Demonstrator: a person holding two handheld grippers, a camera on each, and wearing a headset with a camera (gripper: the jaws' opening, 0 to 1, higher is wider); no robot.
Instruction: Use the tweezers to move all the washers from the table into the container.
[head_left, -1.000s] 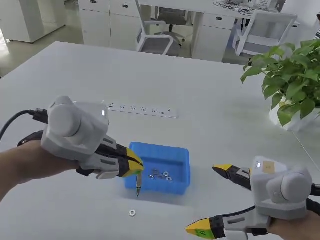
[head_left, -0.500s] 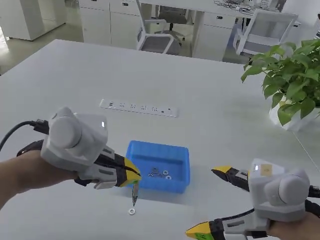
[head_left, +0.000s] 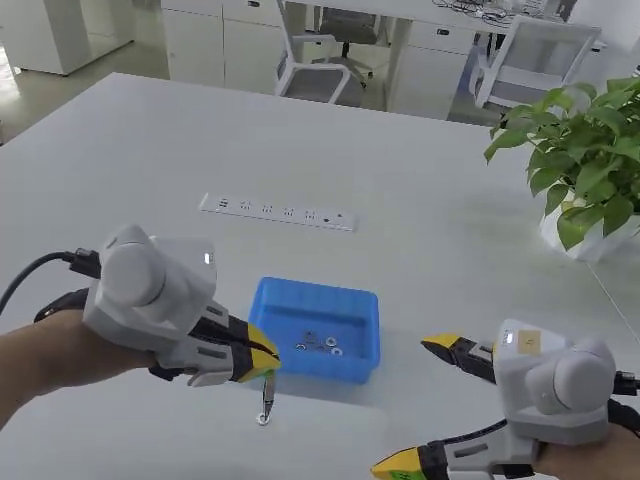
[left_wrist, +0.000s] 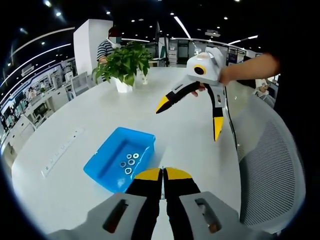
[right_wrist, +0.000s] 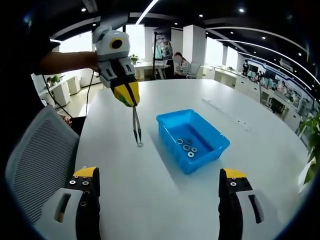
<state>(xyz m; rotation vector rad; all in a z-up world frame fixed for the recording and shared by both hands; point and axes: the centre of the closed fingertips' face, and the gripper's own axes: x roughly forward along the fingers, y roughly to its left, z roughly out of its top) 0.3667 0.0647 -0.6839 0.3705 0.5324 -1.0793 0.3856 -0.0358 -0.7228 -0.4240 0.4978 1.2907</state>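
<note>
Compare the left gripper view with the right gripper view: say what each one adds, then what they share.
Left gripper view: the right gripper, jaws wide open, held above the table. Right gripper view: the left gripper shut on the tweezers, whose tips point down at the tabletop beside the blue container. Both: that container with washers in it, the power strip and a mesh chair back.

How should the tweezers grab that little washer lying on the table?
Probably by its rim, from straight above: one tip of the tweezers in the hole, one outside. The washer lies flat on the table, so its thin edge offers little to pinch sideways.
</note>
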